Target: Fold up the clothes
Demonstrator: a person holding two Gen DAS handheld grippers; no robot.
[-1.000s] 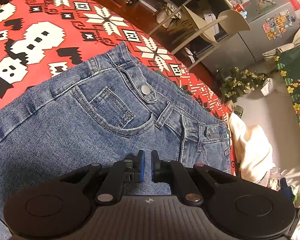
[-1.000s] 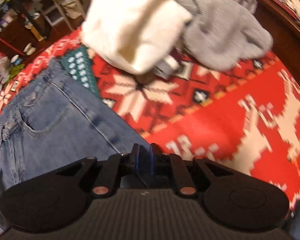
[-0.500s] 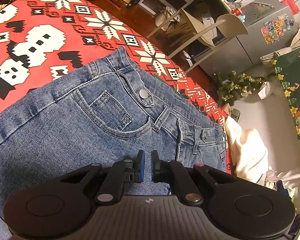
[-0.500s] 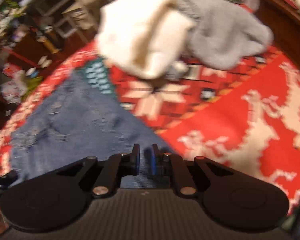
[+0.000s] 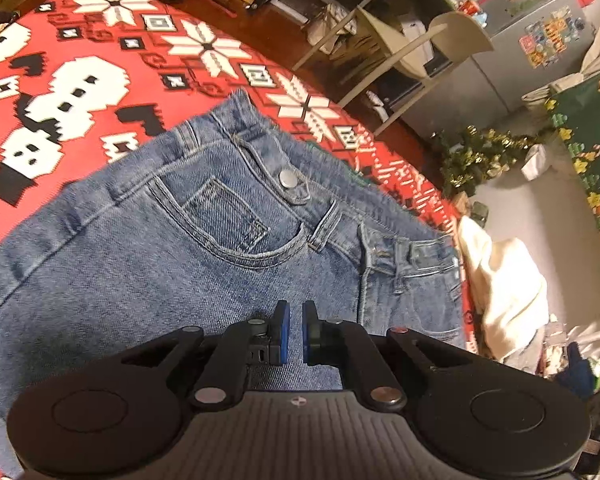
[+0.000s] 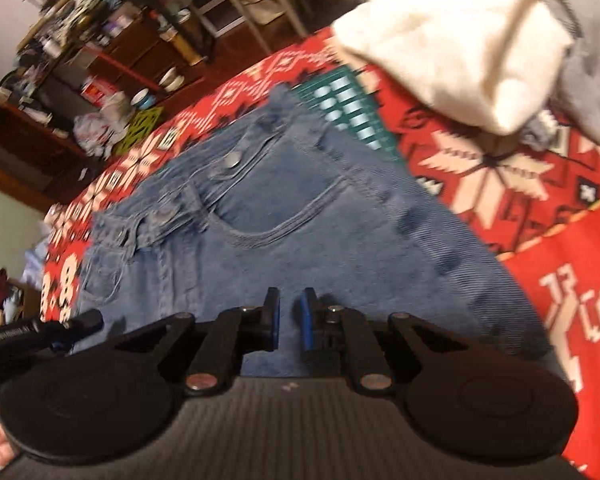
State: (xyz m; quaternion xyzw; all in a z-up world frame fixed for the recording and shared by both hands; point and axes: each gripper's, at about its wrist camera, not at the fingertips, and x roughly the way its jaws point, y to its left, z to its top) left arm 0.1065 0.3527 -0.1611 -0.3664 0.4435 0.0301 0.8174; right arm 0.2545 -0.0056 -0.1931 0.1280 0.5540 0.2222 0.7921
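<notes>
Lying flat: blue jeans (image 5: 148,264), waistband unbuttoned | left tongs (image 5: 296,332) closed, empty | right tongs (image 6: 290,320) nearly closed, empty

Cluttered home, sticker-covered fridge (image 5: 540,36), chair (image 5: 416,48), festive patterned tablecloth (image 5: 100,60), crowded shelves (image 6: 100,40)

Faded, coarse-weave denim jeans (image 5: 148,264) with a shiny metal button (image 5: 288,178) lie on a matt woven patterned cloth (image 5: 60,92).

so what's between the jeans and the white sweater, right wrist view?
A green patterned patch of the red blanket; no other item between jeans and white sweater.
</notes>
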